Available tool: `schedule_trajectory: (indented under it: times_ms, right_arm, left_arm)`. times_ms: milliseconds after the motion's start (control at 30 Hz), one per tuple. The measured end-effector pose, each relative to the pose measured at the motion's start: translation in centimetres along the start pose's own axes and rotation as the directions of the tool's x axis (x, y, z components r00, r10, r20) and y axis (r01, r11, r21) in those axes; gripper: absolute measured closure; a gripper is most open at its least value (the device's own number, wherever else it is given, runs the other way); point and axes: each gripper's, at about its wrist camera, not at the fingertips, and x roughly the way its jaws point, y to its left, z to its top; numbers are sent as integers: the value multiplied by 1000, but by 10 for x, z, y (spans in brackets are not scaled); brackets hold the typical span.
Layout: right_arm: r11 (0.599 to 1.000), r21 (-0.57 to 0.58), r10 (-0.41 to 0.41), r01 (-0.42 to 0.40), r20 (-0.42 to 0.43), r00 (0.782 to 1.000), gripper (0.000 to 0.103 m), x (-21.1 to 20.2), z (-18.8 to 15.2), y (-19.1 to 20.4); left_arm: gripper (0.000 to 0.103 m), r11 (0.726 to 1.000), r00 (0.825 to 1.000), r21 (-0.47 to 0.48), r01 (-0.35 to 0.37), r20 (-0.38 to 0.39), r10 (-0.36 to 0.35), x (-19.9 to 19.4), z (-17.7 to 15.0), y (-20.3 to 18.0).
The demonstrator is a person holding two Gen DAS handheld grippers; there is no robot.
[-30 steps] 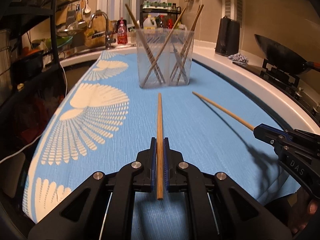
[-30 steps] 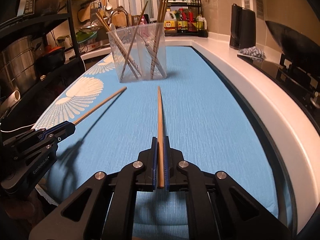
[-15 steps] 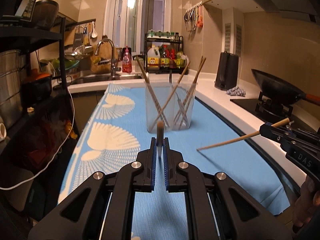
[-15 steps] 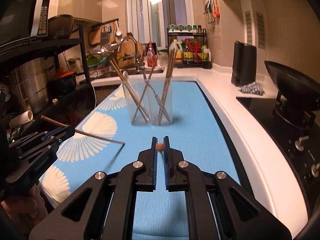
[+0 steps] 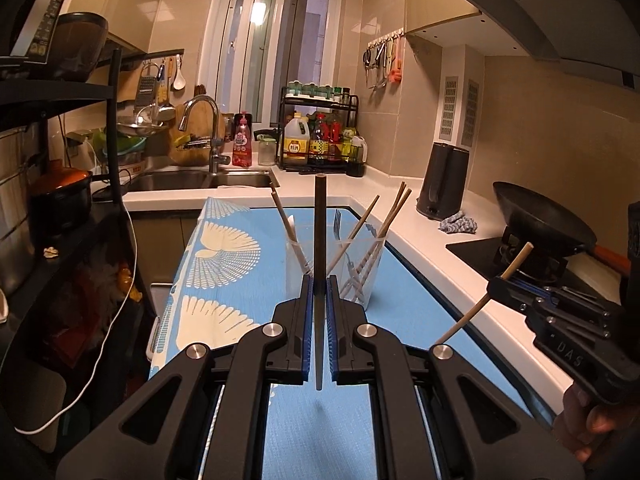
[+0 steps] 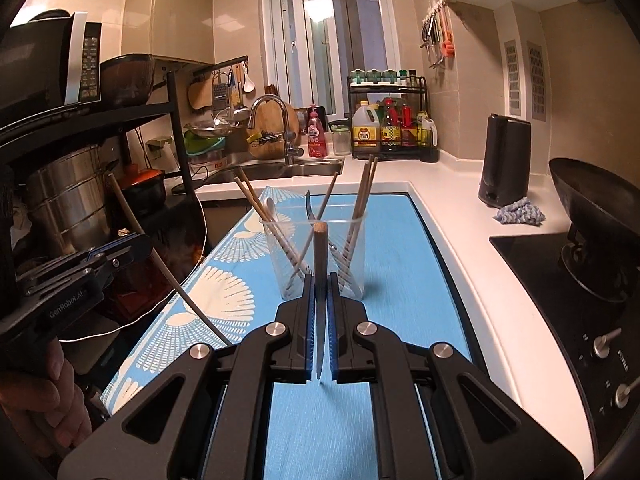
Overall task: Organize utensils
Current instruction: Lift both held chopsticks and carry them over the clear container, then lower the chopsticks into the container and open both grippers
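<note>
A: How far along?

B: Nearly done. The left gripper (image 5: 319, 308) and right gripper (image 6: 320, 308) are each clamped on one chopstick (image 5: 319, 240), held above the cloth just short of the clear holder (image 6: 316, 258).

A: Counts?

B: Two chopsticks carried; about six in the holder, hard to tell, plus one fork (image 6: 309, 205).

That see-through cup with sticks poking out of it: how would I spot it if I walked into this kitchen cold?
Find the blue cloth with white fan shapes covering the long counter that runs toward the sink. Near its far end stands the clear plastic holder, upright. It is the only see-through container on the cloth, with wooden chopsticks leaning out and a fork inside.
</note>
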Motion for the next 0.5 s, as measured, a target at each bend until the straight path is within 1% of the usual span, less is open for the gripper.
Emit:
schedule_trajectory:
  times_ms: [133,267,367,500]
  right_arm:
    - [1000,-28,4,-4,-11,1000,97,1,20,3]
    - [999,-33,14,-15,-28,999,97,2,44,1]
    - [999,-49,13,-15,-28,1000,97,3,70,0]
    - [998,-37,53,-53,3,999,97,2,108,-5]
  left_arm:
    - [97,999,999,-32,19,-31,-20,4,13,3]
    - [97,999,998,-42,34,-45,-36,7,26,7]
    - [97,996,996,-62,61,-59,-65,10,41,13]
    - [97,992,993,-81,95,-60,-100,16,70,19]
